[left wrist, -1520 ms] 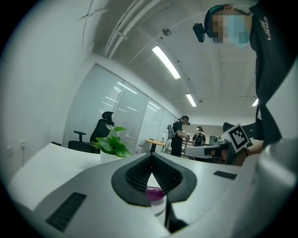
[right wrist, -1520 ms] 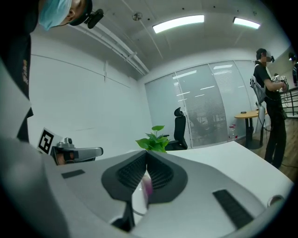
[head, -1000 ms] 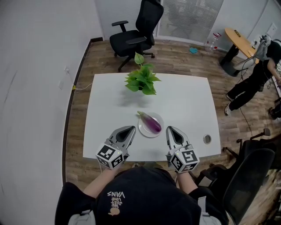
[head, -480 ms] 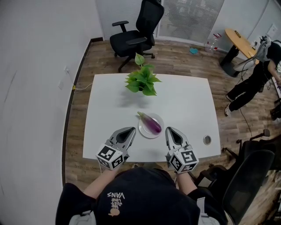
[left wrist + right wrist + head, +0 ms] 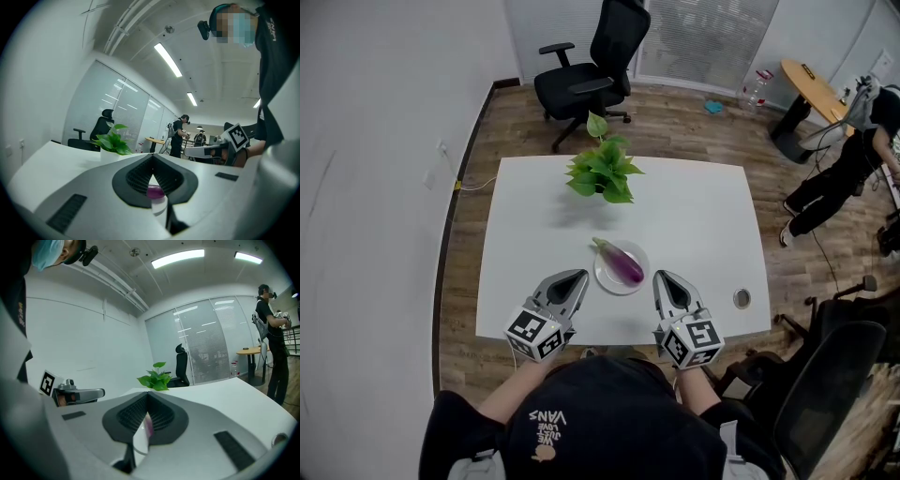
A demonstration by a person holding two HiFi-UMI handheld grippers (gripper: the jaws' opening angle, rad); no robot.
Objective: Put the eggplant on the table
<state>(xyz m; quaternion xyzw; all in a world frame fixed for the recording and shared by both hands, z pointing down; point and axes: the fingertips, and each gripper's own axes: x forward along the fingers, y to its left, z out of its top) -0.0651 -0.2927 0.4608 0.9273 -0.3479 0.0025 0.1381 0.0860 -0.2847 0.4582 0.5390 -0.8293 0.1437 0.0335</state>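
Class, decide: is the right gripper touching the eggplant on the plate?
Apart. In the head view, bare rim of the plate shows between the right gripper and the eggplant.

The white table bears a potted plant and a white plate.

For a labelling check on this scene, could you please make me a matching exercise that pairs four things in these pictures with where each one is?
Things:
1. eggplant
2. potted plant
3. black office chair
4. left hand-held gripper

Places:
A. on the floor beyond the far edge of the table
B. over the table's near edge, left of the white plate, jaws shut
C. lying on the white plate
D. standing on the table near its far edge

Pairs: 1-C, 2-D, 3-A, 4-B.
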